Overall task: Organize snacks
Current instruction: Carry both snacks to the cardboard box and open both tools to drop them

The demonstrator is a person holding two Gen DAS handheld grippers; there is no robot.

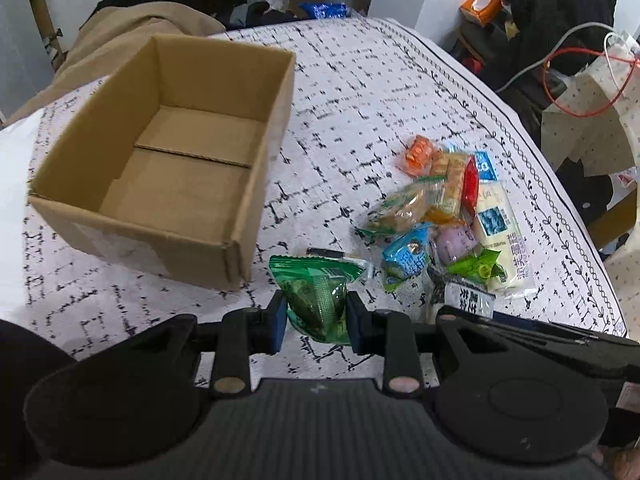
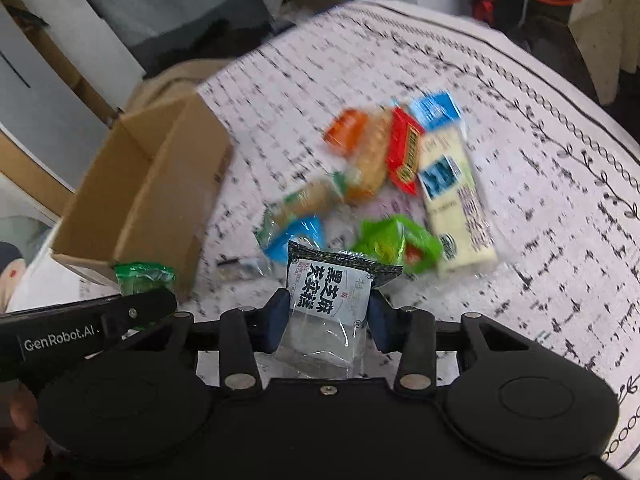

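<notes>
My left gripper point(image 1: 317, 314) is shut on a green snack packet point(image 1: 316, 292) just above the cloth, right of the near corner of an open, empty cardboard box point(image 1: 168, 160). My right gripper point(image 2: 327, 320) is shut on a black-and-white sesame snack packet point(image 2: 332, 296), lifted in front of the snack pile point(image 2: 380, 184). The pile point(image 1: 444, 212) holds several packets: orange, red, blue, green and a long cream bar point(image 2: 456, 200). The box point(image 2: 160, 196) and the green packet point(image 2: 144, 276) show at the left of the right wrist view.
The table wears a white cloth with black marks point(image 1: 360, 92). A beige garment point(image 1: 132, 32) lies behind the box. Red and grey cables point(image 1: 580, 76) and a dark bag point(image 1: 556, 4) sit off the table's right edge. The left gripper's body point(image 2: 88, 328) crosses the right view's lower left.
</notes>
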